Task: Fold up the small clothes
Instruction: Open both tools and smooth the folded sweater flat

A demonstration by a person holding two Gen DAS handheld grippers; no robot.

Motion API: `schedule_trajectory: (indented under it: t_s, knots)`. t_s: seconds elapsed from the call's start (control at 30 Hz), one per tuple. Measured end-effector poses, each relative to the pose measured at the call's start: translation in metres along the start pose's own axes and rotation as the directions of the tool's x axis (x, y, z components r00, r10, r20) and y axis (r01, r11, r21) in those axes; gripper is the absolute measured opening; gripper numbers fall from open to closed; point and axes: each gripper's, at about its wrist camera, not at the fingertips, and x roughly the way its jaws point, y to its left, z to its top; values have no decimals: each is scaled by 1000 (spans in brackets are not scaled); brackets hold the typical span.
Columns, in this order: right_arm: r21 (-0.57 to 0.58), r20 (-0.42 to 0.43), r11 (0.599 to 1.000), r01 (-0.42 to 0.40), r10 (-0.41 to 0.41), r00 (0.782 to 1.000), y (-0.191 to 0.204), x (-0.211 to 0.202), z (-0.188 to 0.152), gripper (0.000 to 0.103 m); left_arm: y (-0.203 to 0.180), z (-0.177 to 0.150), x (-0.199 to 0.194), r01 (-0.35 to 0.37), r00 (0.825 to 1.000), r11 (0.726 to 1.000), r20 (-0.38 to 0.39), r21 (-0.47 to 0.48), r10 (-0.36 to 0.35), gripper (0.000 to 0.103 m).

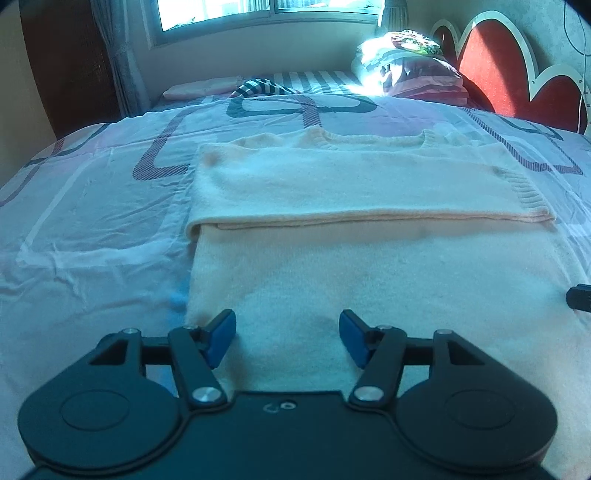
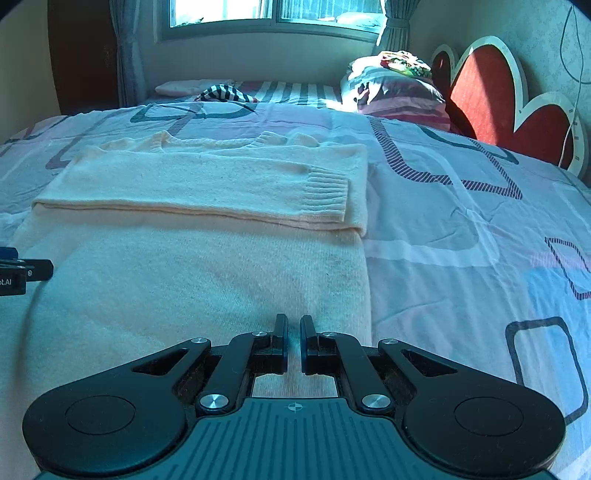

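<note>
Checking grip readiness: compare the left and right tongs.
The left tongs stand wide open, pads angled outward; the right tongs are nearly closed, pads parallel with a thin gap, holding nothing visible. The left sit over the sweater's left part, the right near its right edge. Both are black with blue pads, low over its near hem.

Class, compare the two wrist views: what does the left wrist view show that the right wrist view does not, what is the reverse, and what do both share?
Only the left wrist view shows the left hand-held gripper from behind, open over the cream sweater.

Only the right wrist view shows the right hand-held gripper nearly closed, with nothing seen between its fingers, and a black outlined square on the bedsheet.

Both show the sweater with a sleeve folded across it, the red headboard and the window.
</note>
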Motion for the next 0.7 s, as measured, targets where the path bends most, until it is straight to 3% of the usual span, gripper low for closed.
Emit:
schedule_trajectory:
  t_s: [0.17, 0.37, 0.5, 0.7]
  knots:
    - [-29, 13, 991, -129, 130, 991, 18, -32, -13, 4, -21, -20, -33, 39, 999, 998, 27, 55, -41, 62]
    - [-142, -21, 960, -241, 241, 970, 55, -49, -41, 4, -39, -58, -50, 48, 999, 996, -20, 69, -47, 62]
    - [-228, -45, 944, -237, 232, 972, 66, -49, -63, 4, -35, -77, -57, 4, 1000, 998, -18, 65, -3, 71]
    - [-206, -35, 963, -172, 168, 985, 42, -58, -83, 4, -20, -87, -67, -15, 999, 999, -34, 45, 17, 74]
